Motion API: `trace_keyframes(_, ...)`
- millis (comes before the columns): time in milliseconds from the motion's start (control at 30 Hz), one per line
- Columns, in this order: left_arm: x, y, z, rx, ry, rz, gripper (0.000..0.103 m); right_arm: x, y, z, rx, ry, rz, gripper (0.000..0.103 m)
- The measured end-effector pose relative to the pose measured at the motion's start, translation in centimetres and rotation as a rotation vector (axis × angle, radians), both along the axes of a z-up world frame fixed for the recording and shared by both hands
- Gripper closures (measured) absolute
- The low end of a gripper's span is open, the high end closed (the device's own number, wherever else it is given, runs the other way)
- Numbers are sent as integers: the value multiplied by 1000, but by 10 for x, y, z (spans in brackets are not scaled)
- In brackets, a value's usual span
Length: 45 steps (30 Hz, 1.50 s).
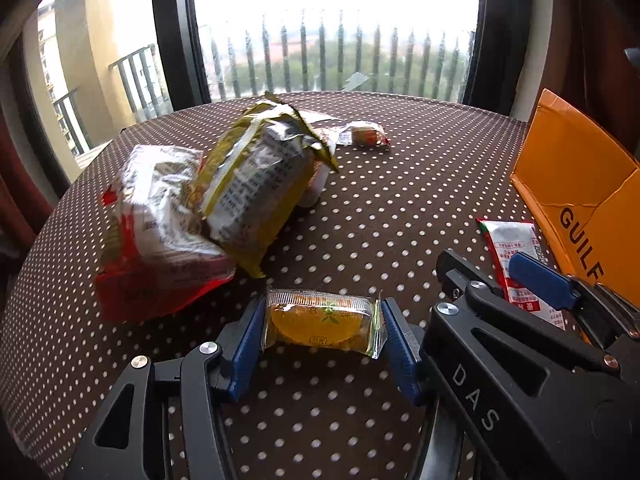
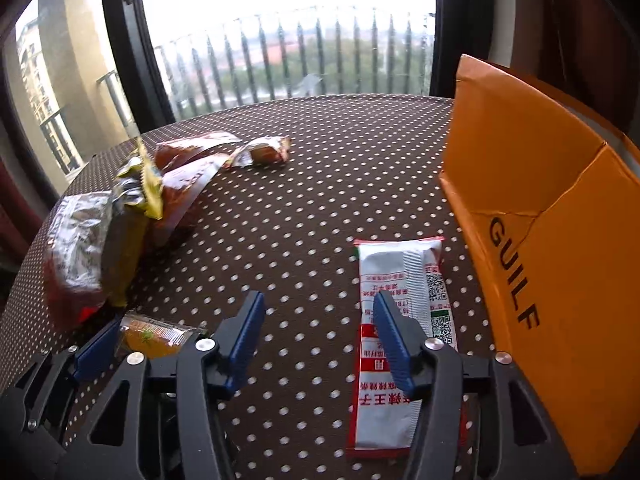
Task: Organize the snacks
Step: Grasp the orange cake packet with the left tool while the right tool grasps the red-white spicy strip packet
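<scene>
An orange jelly snack in a clear wrapper lies on the dotted brown tablecloth. My left gripper is shut on it, a blue pad pressing each wrapper end. In the right wrist view the same snack shows at the lower left. My right gripper stands open low over the cloth, with nothing between its fingers. A red-and-white flat packet lies under and just right of its right finger. It lies next to the orange cardboard box marked GUILF.
A red-and-silver bag and a green-gold bag lean together at the left. Behind them lies a small wrapped snack. The round table ends at a window with a railing behind. The two grippers sit close side by side.
</scene>
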<state>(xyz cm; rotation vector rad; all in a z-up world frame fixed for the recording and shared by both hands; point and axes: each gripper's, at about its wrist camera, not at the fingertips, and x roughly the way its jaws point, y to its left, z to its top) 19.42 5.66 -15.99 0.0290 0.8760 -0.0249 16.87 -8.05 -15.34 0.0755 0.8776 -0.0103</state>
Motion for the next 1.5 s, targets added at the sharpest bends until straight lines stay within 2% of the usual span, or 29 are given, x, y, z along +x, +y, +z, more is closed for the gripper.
trace_keyframes(200, -11, 11, -2, -6, -8, 22, 44, -11, 13, 2, -6, 4, 55, 45)
trace_keyframes(300, -10, 11, -1, -9, -8, 23, 44, -18, 16, 6, -40, -18, 34, 44)
trace_keyframes(333, -9, 9, -2, -5, -8, 20, 44, -19, 16, 8, -57, -21, 24, 42)
trace_keyframes(433, -5, 4, 0, -2, -7, 0, 45, -18, 11, 11, -92, -30, -11, 26)
trace_keyframes(533, 0, -3, 2, 16, -15, -18, 45, -15, 1, 11, -76, -22, -36, 21)
trace_keyframes(867, 19, -18, 0, 78, -8, -35, 44, 5, -13, 4, -83, 16, -83, 20)
trace_keyframes(1100, 27, -17, -1, 57, -7, -40, 44, 19, -20, -6, -18, 38, -72, 19)
trace_keyframes(1200, 27, -14, -2, 41, -3, -45, 44, 21, -20, -7, -5, 45, -64, 22)
trace_keyframes(1267, 24, -13, -2, 38, -3, -48, 44, 20, -18, -6, -16, 40, -63, 39)
trace_keyframes(1333, 20, -10, -3, 32, -2, -50, 44, 19, -16, -5, -22, 36, -51, 48)
trace_keyframes(1500, 7, -4, -3, 22, 0, -55, 43, 9, -9, -5, -12, 30, -6, 55)
